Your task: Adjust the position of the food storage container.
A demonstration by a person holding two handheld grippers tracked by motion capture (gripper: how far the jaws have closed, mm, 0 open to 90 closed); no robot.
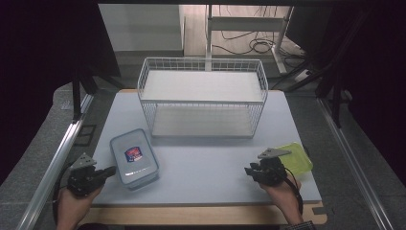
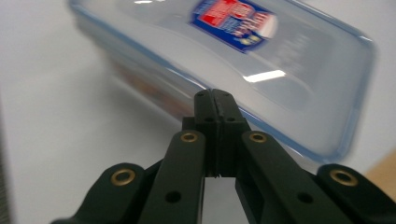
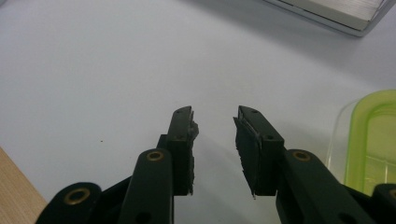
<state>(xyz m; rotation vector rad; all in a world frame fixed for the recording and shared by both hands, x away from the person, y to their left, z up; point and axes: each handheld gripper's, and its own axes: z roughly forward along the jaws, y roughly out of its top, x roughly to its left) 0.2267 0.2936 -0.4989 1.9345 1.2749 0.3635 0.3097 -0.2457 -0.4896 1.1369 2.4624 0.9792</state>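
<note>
Pale grey and matte, the worktop (image 1: 206, 163) is edged at its near side by a strip of bare wood, and dark curtains and a cabled floor are seen behind it. Nearest, at about 7 o'clock, the left gripper (image 1: 111, 171) is held low with its jaws pressed together on nothing, their tips just beside the near corner of the blue-rimmed box (image 1: 134, 158); in the left gripper view that box (image 2: 261, 70) is seen as a clear, glossy plastic container with rounded corners, a blue rim and a red-and-blue label on its lid. At about 5 o'clock the right gripper (image 1: 249, 171) is held with its jaws narrowly parted around nothing, their rubbery pads looking worn. Just beside it, toward 4 o'clock, the green-lidded box (image 1: 294, 158) lies flat, translucent with a lime lid. Farther off, at 12 o'clock, the white wire rack (image 1: 203, 98) stands with two flat shelves, both bare. The work is judged to be at its start: neither box has been gripped or lifted, and presumably both remain to be placed on the rack.
</note>
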